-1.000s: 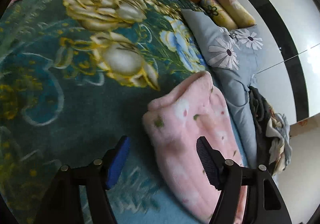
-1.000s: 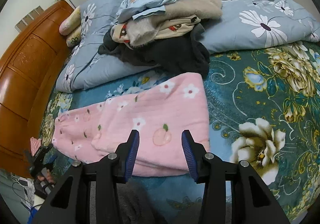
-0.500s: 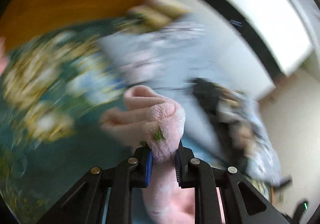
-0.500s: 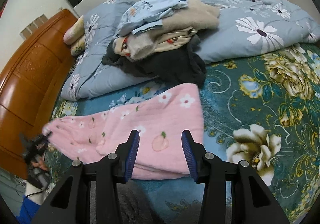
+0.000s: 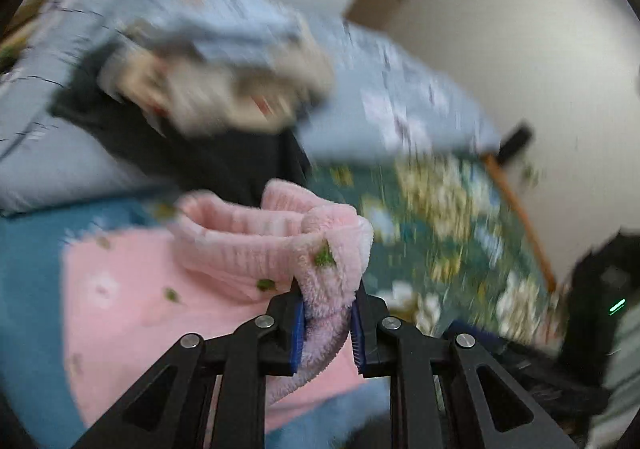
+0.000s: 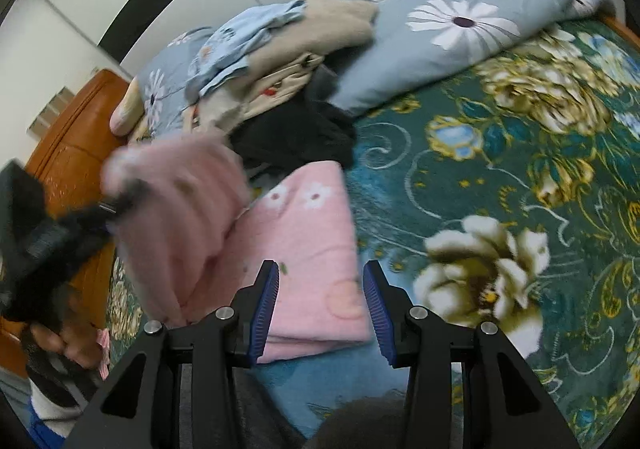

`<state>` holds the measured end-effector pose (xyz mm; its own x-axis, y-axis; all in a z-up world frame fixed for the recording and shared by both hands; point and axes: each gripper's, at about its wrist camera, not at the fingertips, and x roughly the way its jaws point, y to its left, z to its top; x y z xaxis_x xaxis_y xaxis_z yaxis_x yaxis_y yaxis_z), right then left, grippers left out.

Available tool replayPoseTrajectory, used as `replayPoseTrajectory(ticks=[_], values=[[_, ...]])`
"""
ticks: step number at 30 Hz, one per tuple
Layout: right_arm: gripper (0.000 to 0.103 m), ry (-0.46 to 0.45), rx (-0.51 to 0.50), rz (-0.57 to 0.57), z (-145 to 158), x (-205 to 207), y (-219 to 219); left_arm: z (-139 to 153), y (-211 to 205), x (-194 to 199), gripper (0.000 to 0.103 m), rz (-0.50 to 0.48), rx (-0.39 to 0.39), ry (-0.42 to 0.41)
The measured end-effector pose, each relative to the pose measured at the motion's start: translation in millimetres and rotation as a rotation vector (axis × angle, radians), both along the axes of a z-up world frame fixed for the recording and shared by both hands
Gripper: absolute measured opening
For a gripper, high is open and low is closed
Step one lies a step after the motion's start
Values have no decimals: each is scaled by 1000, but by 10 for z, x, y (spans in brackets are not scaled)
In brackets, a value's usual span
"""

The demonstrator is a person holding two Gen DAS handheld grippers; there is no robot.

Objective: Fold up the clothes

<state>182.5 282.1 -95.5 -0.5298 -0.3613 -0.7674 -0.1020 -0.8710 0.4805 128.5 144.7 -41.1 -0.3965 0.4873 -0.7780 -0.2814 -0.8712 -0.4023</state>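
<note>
Over the bed (image 6: pixel 500 177), the cuff (image 5: pixel 328 269) is clamped in the left tongs (image 5: pixel 326 325) — right tongs (image 6: pixel 320 309) apart — so slippage is risked.

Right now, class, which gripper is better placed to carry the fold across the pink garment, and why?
The left gripper: it is shut on the pink garment, with one end lifted. The right gripper is open, holding nothing.
</note>
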Motion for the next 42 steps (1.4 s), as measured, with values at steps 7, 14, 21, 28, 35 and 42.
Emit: replayPoseTrajectory(ticks=[7, 14, 21, 28, 35, 42], values=[[45, -45, -4, -42, -200, 108, 266, -709, 459, 8, 31, 12, -117, -187], [45, -53, -23, -23, -256, 0, 230, -369, 294, 68, 69, 4, 91, -177], [46, -45, -48, 131, -257, -381, -219, 107, -982, 316, 74, 264, -24, -4], [47, -19, 101, 312, -336, -909, -917, -267, -2233, 925, 74, 555, -57, -163], [62, -60, 255, 447, -561, -1301, -1360, -280, -2679, 1354, 74, 624, -81, -179], [57, -116, 273, 471, -650, -1326, -1510, -193, -2735, 1397, 74, 628, -37, -174]])
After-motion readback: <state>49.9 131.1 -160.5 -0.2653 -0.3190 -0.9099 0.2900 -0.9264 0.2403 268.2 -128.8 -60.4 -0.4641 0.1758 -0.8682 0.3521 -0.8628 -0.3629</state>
